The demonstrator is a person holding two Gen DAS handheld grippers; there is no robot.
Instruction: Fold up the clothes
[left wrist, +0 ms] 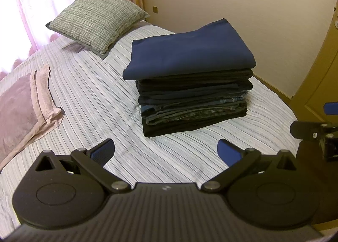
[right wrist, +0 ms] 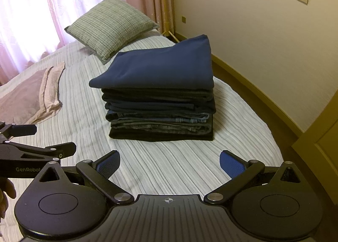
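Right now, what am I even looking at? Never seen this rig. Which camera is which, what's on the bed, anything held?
No robot arm: a person carries two handheld grippers, each with a fisheye camera looking along its fingers. One picture is from the left gripper, the other from the right gripper. Both are open and hold nothing. On the striped bed stands a stack of folded clothes with a navy piece on top. A checked pillow and a mauve pillow lie further left.
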